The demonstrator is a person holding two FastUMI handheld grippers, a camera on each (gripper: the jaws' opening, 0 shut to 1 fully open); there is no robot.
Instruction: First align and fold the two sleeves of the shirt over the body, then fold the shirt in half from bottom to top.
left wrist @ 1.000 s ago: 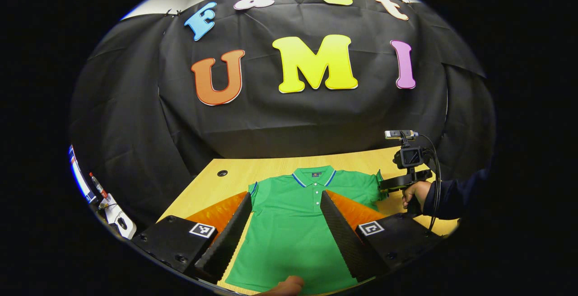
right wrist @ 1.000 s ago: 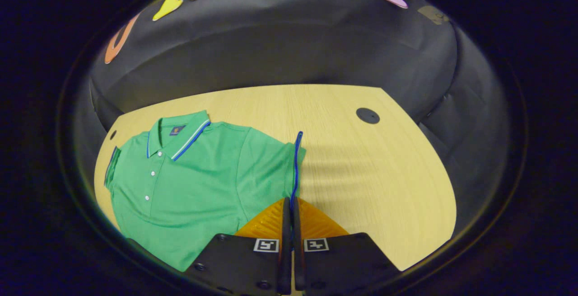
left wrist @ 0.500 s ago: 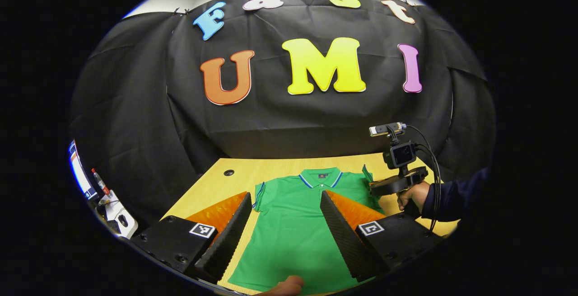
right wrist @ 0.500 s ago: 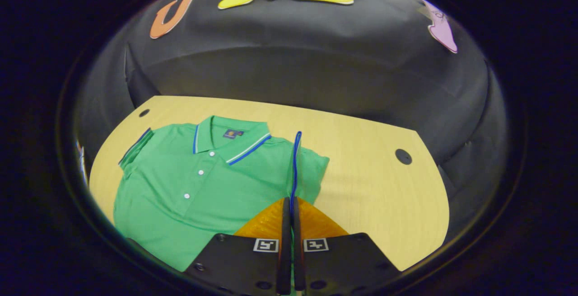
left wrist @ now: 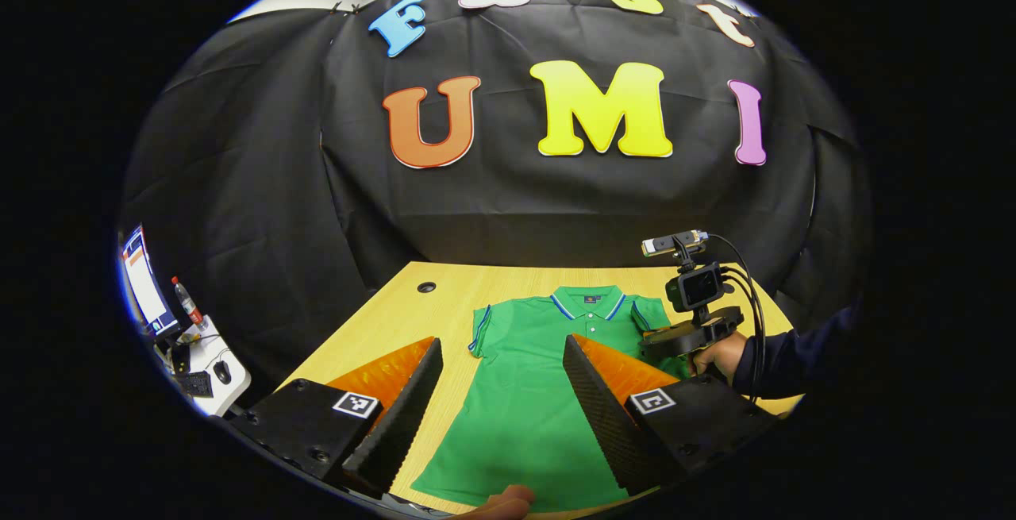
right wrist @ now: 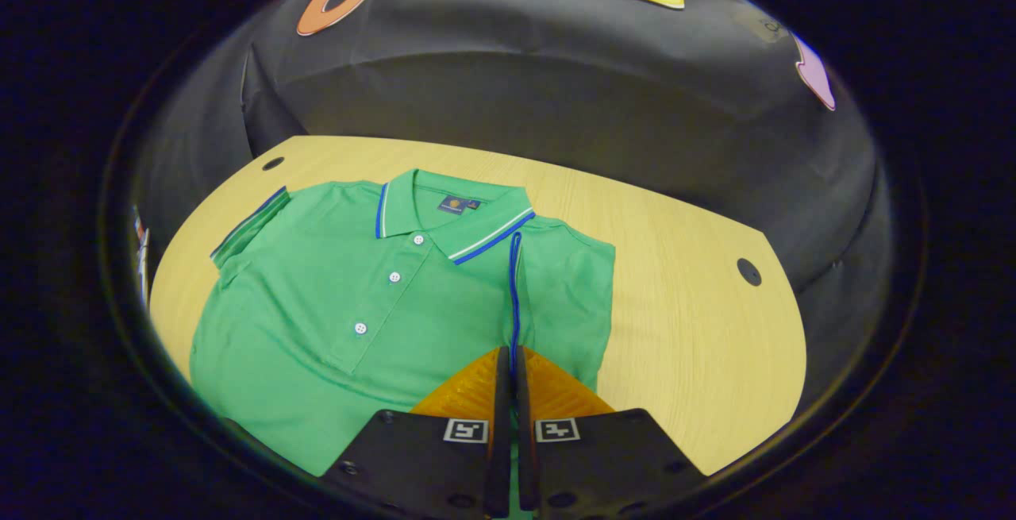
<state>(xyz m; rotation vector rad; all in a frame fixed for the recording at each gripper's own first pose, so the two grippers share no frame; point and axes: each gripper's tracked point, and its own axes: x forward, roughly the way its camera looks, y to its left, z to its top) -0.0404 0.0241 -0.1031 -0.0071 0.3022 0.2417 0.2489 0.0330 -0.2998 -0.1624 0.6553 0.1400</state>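
A green polo shirt [left wrist: 524,393] with blue-trimmed collar lies face up on the wooden table [left wrist: 373,329]. In the right gripper view my right gripper [right wrist: 509,357] is shut on the blue-edged hem of one sleeve [right wrist: 559,298], which is lifted and folded in over the shirt [right wrist: 333,321] body. The other sleeve [right wrist: 248,225] lies spread out flat. In the left gripper view my left gripper [left wrist: 502,343] hangs open above the shirt's lower half with nothing between its fingers. That view also has the right gripper [left wrist: 686,335], held by a hand at the shirt's right shoulder.
Round cable holes sit in the table top [left wrist: 426,287] [right wrist: 748,271] [right wrist: 273,163]. A side desk [left wrist: 198,357] with a bottle and a mouse stands off to the left. A fingertip [left wrist: 508,496] shows at the shirt's near hem. Bare wood lies right of the shirt [right wrist: 690,329].
The right gripper has carried the sleeve inward from the shirt's side to over the body. The left gripper stayed open and shifted slightly.
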